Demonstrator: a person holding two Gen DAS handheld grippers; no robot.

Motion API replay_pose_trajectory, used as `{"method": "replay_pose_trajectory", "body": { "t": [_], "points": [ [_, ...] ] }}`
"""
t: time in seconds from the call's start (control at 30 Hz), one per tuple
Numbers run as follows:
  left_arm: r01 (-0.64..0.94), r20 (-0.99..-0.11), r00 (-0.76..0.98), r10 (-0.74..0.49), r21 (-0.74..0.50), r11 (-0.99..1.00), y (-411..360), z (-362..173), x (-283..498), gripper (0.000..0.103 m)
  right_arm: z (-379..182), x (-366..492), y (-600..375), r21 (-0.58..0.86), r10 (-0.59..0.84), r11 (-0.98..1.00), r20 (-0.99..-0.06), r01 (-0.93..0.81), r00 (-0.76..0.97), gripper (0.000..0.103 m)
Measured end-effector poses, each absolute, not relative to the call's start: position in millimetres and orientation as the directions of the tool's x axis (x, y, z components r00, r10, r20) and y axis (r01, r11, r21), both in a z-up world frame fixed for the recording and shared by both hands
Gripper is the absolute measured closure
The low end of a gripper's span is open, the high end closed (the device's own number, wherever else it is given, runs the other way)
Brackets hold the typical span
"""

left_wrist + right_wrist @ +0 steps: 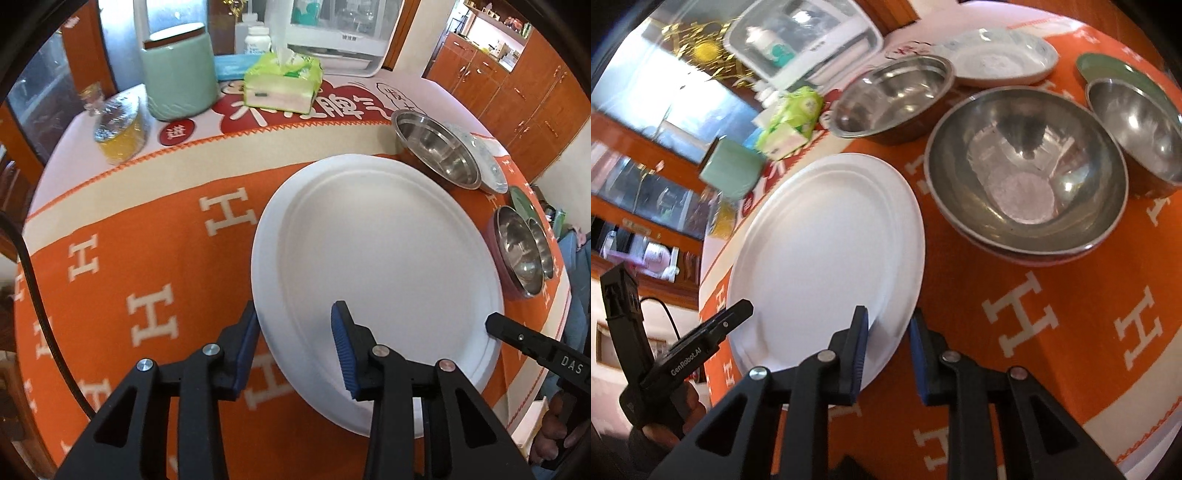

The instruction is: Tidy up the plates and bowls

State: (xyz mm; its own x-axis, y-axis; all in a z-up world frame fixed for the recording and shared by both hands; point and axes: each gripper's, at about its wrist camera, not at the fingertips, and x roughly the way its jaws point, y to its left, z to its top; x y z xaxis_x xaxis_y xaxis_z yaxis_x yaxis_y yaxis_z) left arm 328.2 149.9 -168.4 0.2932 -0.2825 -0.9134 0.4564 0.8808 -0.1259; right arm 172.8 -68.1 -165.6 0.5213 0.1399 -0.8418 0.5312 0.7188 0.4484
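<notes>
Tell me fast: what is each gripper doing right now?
Left gripper: shut on the white plate's near rim.
Right gripper: shut on the same plate's opposite rim.

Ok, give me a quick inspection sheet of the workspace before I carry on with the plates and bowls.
Surface: orange cloth with white H pattern covers the table.
Job's things: large white plate, tilted, its near rim raised off the cloth; three steel bowls; a pale patterned dish and a green plate behind them.
Clutter: tissue pack, mint canister, wrapped yellow cup, white bottle.
Grippers: left gripper shut on the white plate's left rim; right gripper shut on its right rim.
Cables: black cable at the left edge.
Surroundings: wooden cabinets, white appliance.
</notes>
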Motion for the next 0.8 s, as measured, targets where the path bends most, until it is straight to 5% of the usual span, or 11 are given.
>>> {"method": "replay_pose_trajectory", "body": {
  "t": [0.8],
  "points": [
    [0.37,-0.919,0.319,-0.232,-0.105,0.923,130.5,-120.9,174.8,0.066,-121.1,57.2,-86.8,0.351,0.177,0.892,-0.852,0.286,0.493,0.077]
  ]
}}
